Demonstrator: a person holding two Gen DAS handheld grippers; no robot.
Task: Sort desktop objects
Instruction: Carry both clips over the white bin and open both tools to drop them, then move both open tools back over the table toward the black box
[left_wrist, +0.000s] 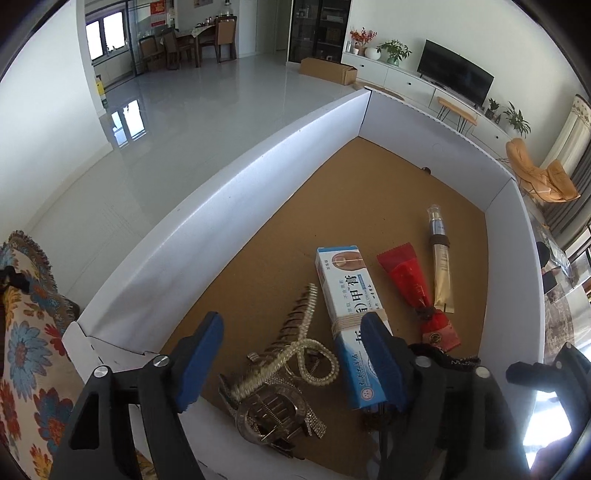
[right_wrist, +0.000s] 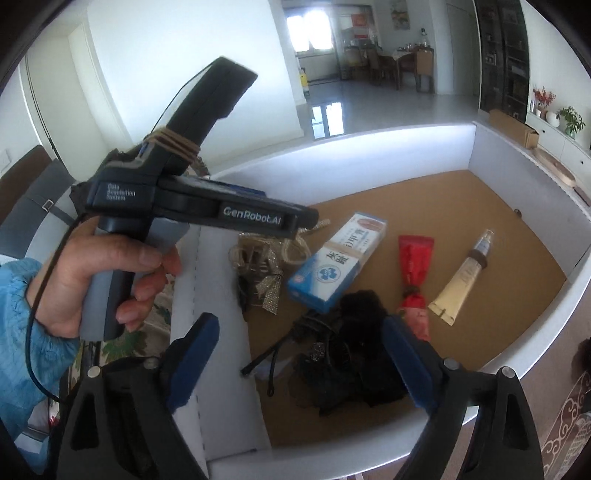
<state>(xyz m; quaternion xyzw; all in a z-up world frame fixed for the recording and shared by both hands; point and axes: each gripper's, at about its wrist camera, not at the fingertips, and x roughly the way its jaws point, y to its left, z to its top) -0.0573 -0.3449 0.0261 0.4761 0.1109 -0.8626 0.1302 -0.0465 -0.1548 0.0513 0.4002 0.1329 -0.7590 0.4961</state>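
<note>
Both grabbers hang apart and empty over the tray's near edge.
Left gripper (left_wrist: 291, 360): go slowly for the sparkly clips (left_wrist: 273, 398). Right gripper (right_wrist: 301, 363): take the black clips (right_wrist: 354, 354).

Glossy grey floor (left_wrist: 207, 96), television (left_wrist: 456, 75), dining table (left_wrist: 192, 35).

A white-walled tray (left_wrist: 236, 206) has a tan cork floor. In it lie a blue-and-white box (left_wrist: 345, 310), a red tube (left_wrist: 410, 280), a gold tube (left_wrist: 441, 266), silvery hair clips (left_wrist: 280, 369) and black lace (right_wrist: 354, 354). Blue pads (left_wrist: 199, 362) line each black claw.
</note>
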